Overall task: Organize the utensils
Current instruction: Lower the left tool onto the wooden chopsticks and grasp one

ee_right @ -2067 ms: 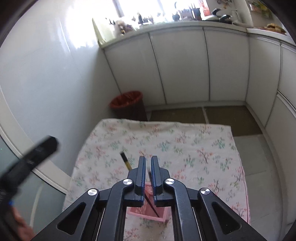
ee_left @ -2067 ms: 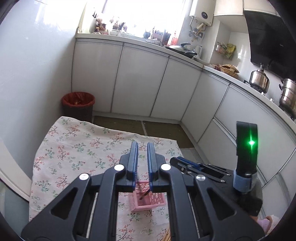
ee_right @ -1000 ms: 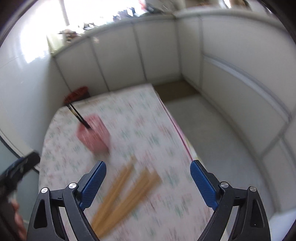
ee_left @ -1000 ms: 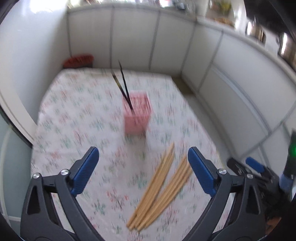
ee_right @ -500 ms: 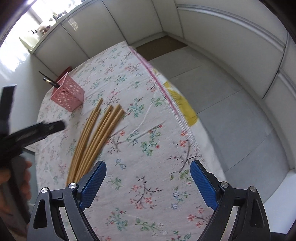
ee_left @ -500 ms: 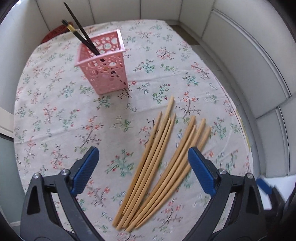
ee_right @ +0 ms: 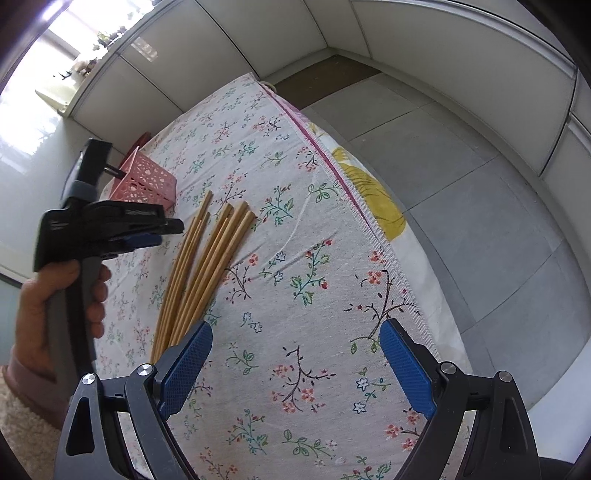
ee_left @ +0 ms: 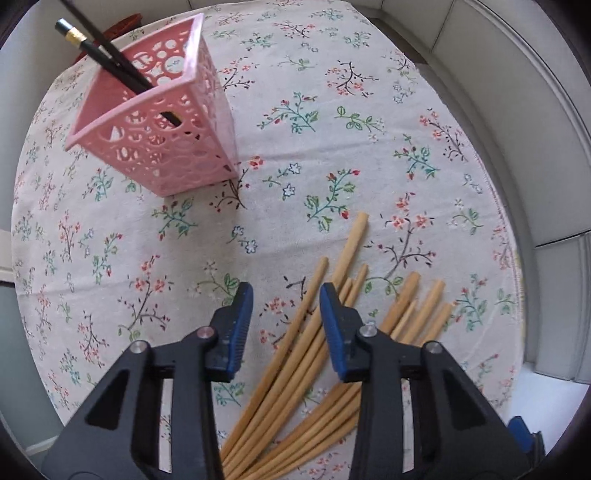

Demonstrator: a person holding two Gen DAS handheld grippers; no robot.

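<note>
Several bamboo chopsticks [ee_left: 321,354] lie fanned on the floral tablecloth [ee_left: 147,258]; they also show in the right wrist view [ee_right: 207,266]. A pink perforated holder [ee_left: 162,122] stands at the far left with two black chopsticks [ee_left: 107,48] leaning in it. My left gripper [ee_left: 284,321] hovers low over the left side of the bamboo pile, jaws partly open and empty, straddling one or two sticks. My right gripper [ee_right: 295,365] is wide open and empty over bare cloth, to the right of the pile. The left gripper and hand show in the right wrist view [ee_right: 155,232].
The tablecloth's right edge [ee_right: 354,206] drops to a grey tiled floor [ee_right: 480,206]. White cabinet fronts [ee_right: 424,48] run around the table's far and right sides. A red bin [ee_left: 125,20] stands behind the holder [ee_right: 146,182].
My left gripper has dropped towards the bamboo pile and narrowed its jaws from wide open. My right gripper has stayed wide open and moved little.
</note>
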